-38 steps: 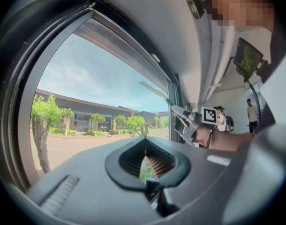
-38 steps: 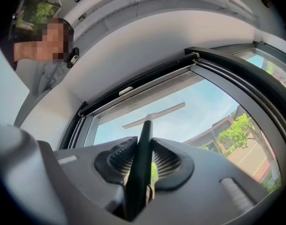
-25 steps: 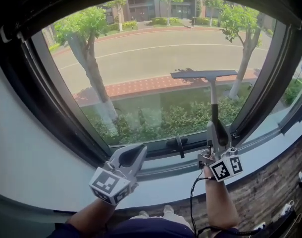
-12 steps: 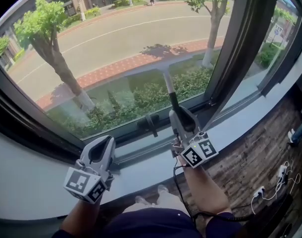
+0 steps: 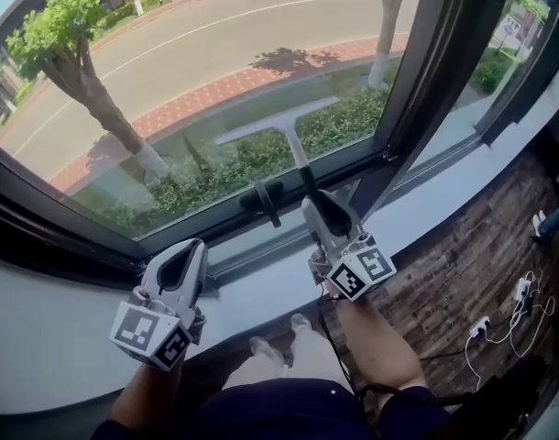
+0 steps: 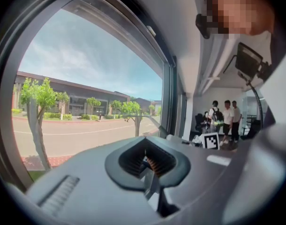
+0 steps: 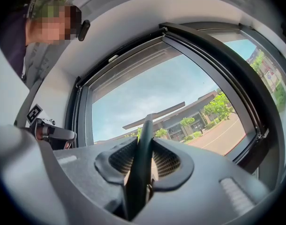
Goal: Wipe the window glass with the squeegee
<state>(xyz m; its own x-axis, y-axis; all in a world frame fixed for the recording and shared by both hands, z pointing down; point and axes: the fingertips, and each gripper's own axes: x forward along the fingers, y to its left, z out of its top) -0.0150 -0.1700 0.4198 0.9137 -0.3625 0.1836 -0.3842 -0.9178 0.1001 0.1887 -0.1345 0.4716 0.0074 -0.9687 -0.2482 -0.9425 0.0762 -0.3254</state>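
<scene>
In the head view the squeegee [image 5: 278, 125] lies against the lower part of the window glass [image 5: 169, 62], its pale blade tilted with the right end higher. Its dark handle runs down into my right gripper [image 5: 318, 211], which is shut on it just above the sill. From the right gripper view the handle [image 7: 142, 149] rises between the jaws to the blade [image 7: 154, 114] on the pane. My left gripper [image 5: 180, 271] hovers over the sill at lower left, away from the glass, shut with nothing in it. The left gripper view shows its jaws [image 6: 147, 157] closed together.
A dark window handle [image 5: 261, 196] sits on the bottom frame just left of the squeegee handle. A thick dark mullion [image 5: 424, 81] bounds the pane on the right. The white sill [image 5: 261, 278] runs below. Cables and a power strip [image 5: 486, 326] lie on the floor. People stand indoors [image 6: 225, 118].
The right gripper has drawn the squeegee down the glass, so the blade now sits low on the pane and tilted. The left gripper has stayed near the sill.
</scene>
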